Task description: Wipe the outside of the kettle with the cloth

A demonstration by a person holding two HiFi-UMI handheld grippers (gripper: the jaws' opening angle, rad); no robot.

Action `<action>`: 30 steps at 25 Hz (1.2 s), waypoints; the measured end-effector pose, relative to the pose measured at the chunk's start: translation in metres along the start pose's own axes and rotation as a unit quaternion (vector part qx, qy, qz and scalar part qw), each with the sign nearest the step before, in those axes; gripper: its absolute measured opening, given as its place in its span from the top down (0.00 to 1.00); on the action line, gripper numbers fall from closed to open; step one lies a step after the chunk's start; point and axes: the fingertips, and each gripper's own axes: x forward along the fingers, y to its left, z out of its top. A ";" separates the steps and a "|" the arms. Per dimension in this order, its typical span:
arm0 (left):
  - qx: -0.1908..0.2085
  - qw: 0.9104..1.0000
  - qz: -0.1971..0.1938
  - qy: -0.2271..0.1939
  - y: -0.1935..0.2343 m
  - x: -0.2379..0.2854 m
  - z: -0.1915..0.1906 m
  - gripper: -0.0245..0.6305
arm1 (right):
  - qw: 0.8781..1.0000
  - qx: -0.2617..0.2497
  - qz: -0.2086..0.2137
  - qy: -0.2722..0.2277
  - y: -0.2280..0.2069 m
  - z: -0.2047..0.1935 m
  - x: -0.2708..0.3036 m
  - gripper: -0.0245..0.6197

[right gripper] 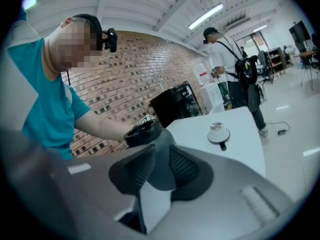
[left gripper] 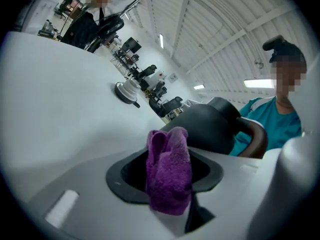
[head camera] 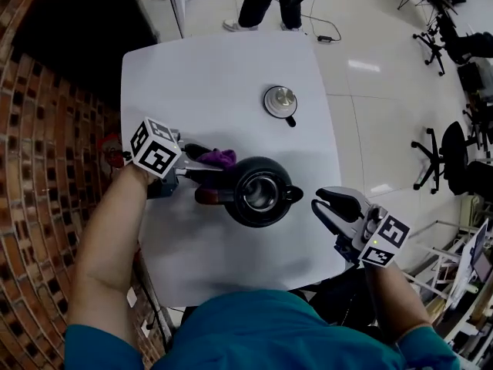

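Jaws of left gripper (head camera: pixel 209 168) pinch cloth (left gripper: pixel 169 171) beside kettle (head camera: pixel 258 193).

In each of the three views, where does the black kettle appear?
Head view: kettle mid-table, beside the purple cloth.
Left gripper view: kettle right of centre, behind the cloth.
Right gripper view: kettle left of centre, beyond the jaws.
Shared landmark: the lid lying apart on the white table.

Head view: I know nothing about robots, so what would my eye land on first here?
Probably the black kettle, open-topped, in the middle of the white table, with its lid lying apart farther back. Next, the purple cloth pinched in the left claw close by the kettle's handle side, while the right claw hangs open on the spout side, not touching.
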 end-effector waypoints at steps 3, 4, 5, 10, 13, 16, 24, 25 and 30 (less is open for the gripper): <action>0.016 0.998 0.037 0.052 0.015 0.004 -0.014 0.67 | 1.000 -0.005 -0.007 -0.006 -0.018 0.002 0.006 0.84; 0.026 0.997 0.040 0.064 0.017 0.003 -0.012 0.67 | 1.000 -0.008 -0.009 -0.008 -0.023 0.003 0.007 0.84; 0.033 0.997 0.035 0.063 0.016 -0.001 -0.004 0.67 | 1.000 -0.012 -0.010 -0.010 -0.028 0.004 0.009 0.84; 0.060 0.997 -0.041 0.017 -0.008 -0.016 0.077 0.67 | 0.999 -0.028 -0.013 -0.017 -0.042 0.006 0.015 0.84; 0.080 0.990 -0.076 0.084 -0.017 0.007 0.084 0.67 | 0.999 -0.033 -0.015 -0.021 -0.049 0.005 0.018 0.84; 0.073 0.982 -0.098 0.141 -0.015 0.035 0.076 0.67 | 0.999 -0.029 -0.015 -0.031 -0.054 0.005 0.016 0.84; 0.060 0.968 -0.051 0.237 0.018 0.058 0.052 0.68 | 0.997 -0.013 -0.025 -0.068 -0.069 0.004 -0.004 0.84; 0.071 0.962 -0.047 0.261 0.018 0.054 0.051 0.68 | 0.997 -0.007 -0.028 -0.077 -0.069 0.004 -0.006 0.84; 0.114 0.937 -0.080 0.320 -0.019 0.056 0.101 0.68 | 0.994 -0.006 -0.028 -0.107 -0.078 0.011 -0.029 0.84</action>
